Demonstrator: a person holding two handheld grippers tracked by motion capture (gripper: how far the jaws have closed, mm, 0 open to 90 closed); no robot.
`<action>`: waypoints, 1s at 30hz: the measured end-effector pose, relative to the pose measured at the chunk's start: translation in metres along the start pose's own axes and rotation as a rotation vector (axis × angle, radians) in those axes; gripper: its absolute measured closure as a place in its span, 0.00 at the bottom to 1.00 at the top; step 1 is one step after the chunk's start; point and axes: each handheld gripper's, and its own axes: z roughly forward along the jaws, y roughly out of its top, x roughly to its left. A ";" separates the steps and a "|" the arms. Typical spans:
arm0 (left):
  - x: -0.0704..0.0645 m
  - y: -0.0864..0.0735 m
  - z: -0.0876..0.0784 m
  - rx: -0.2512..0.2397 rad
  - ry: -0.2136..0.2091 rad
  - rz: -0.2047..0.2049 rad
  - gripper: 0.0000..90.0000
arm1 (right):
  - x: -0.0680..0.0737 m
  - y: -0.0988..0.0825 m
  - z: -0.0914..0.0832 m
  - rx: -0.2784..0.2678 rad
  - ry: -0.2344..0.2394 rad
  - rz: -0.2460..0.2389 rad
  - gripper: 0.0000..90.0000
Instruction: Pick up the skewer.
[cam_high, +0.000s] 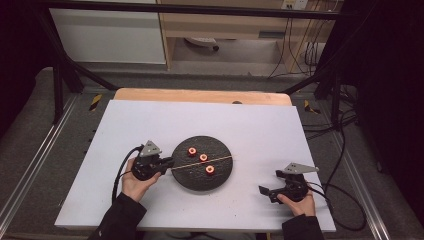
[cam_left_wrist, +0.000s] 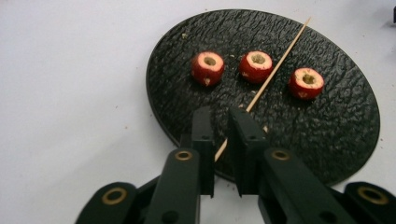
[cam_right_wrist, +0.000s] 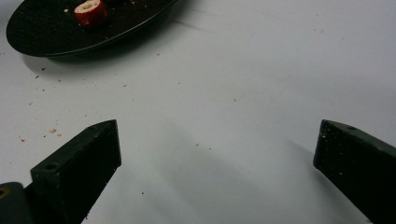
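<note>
A white table (cam_high: 125, 125) is seen from above, with a round black plate (cam_high: 222, 180) at its middle. Three cored red fruit pieces (cam_left_wrist: 256, 66) are laid on the plate in a loose row, each with a hole through its centre. A thin wooden skewer (cam_left_wrist: 280, 56) is stretched across the plate, passing between two of the pieces and reaching beyond the far rim.

The skewer's near end is caught between the nearly closed jaws of the left gripper (cam_left_wrist: 223, 116) at the plate's left edge (a narrow gap is left, taken up by the stick). The right gripper (cam_right_wrist: 217, 140) is held wide apart over bare table, well away from the plate, with nothing in it.

The skewer can be judged as picked up; no fruit has been threaded yet, so all three pieces are left to do.
</note>
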 end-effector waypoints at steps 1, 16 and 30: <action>0.000 0.001 0.007 0.011 0.004 0.000 0.96 | 0.000 0.000 0.000 0.000 -0.001 -0.002 0.01; 0.003 -0.004 0.029 0.065 -0.001 0.017 1.00 | 0.000 0.000 0.000 0.002 -0.001 -0.006 0.02; -0.007 -0.008 0.028 0.094 -0.061 0.051 1.00 | 0.000 0.000 0.000 0.006 0.000 -0.005 0.02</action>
